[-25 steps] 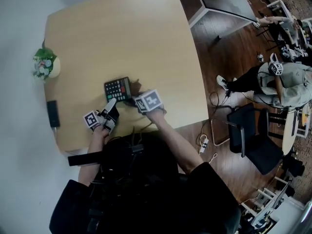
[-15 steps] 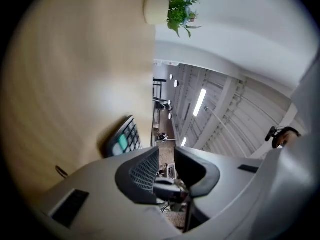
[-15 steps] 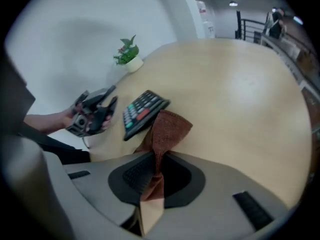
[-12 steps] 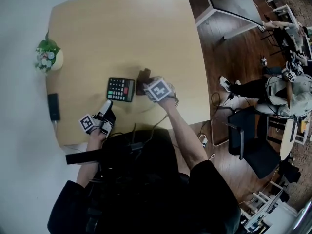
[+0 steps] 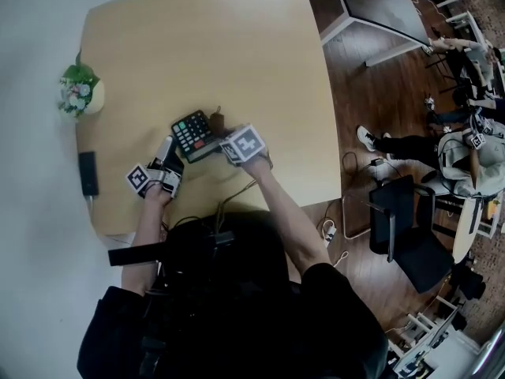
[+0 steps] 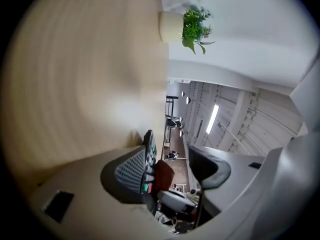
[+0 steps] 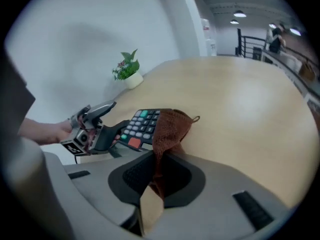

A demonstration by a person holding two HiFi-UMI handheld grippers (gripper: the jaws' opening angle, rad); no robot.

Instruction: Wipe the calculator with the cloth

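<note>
Calculator [image 5: 192, 133]: on the desk [image 5: 197, 46], keys up, close to the person-side edge, long axis skewed to that edge. Flat or slightly tipped: not clear.

Left of it, the left gripper [image 6: 170, 170], pointing level along the desk. Fingers [image 6: 131, 171] just been opening, spread, with the calculator's near corner between them. Edge close against one pad, clear gap to the other, so no grip.

Right of it, the right gripper [image 7: 159, 181], pitched steeply down, fingers clamped on the cloth [image 7: 169, 129]. Loose brown fold draped over the calculator's right end, touching the keys.

Probably the bracing step. Left side nearer to a hold, needing only to close across the thin edge. Right side on top, placed to drag the cloth along the long axis toward the left gripper. Risk: calculator sliding if wiped before being pinned.
</note>
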